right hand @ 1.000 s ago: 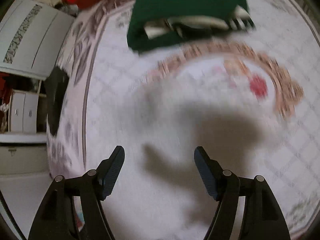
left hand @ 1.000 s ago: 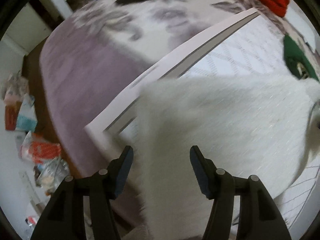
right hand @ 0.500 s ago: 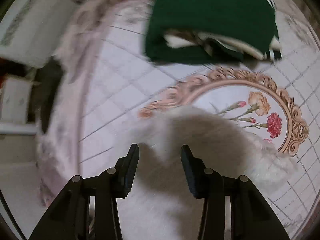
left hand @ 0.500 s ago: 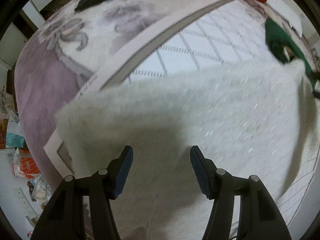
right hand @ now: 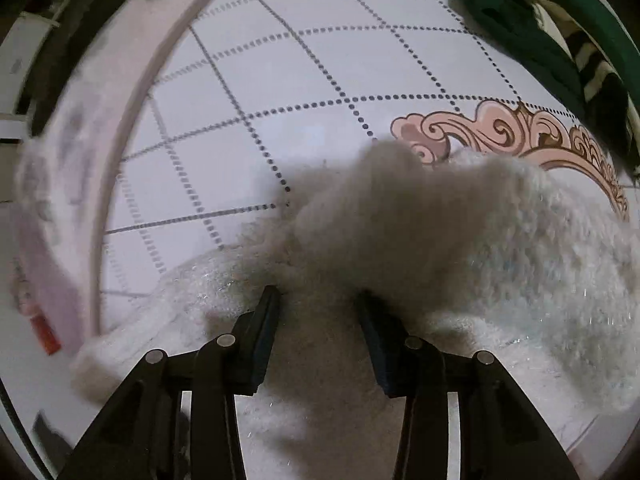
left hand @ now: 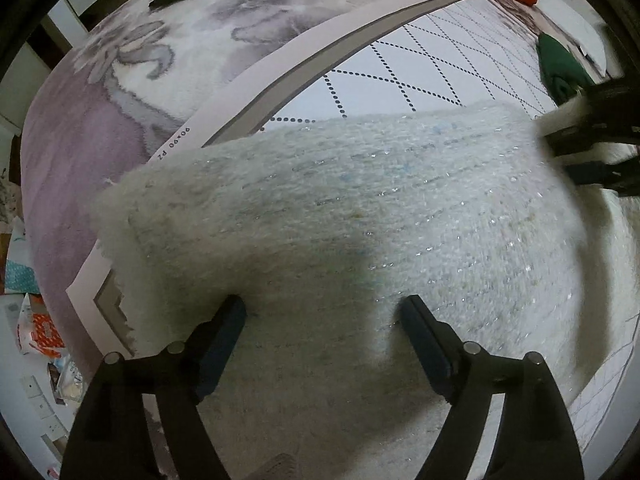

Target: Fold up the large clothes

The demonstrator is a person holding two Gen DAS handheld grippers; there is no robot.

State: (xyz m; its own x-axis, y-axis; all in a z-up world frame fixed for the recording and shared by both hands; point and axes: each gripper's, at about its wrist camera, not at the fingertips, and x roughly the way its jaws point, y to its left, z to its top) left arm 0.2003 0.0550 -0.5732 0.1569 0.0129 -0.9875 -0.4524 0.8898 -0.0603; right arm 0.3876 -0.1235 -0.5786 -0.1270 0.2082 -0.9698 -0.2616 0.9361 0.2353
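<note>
The fluffy white sweater (left hand: 360, 216) lies spread on the patterned mat (left hand: 400, 64), beside the green garment (right hand: 540, 20). The left claw (left hand: 324, 320) is opening above it, its pads clear of the knit. The right claw (right hand: 318, 312) stands half-closed, pinching a raised bunch of sweater.

One marking can be read: "90x90 PZ", printed in small dark characters on the pale border strip of the patterned mat (left hand: 256, 92). It appears upside down in the left wrist view. The right wrist view shows no legible text.

The fuzzy sweater (left hand: 360, 208) is cream-white with silvery glints; the cloth (right hand: 304, 80) beneath is white with dotted grey diamonds and pink scrollwork.
</note>
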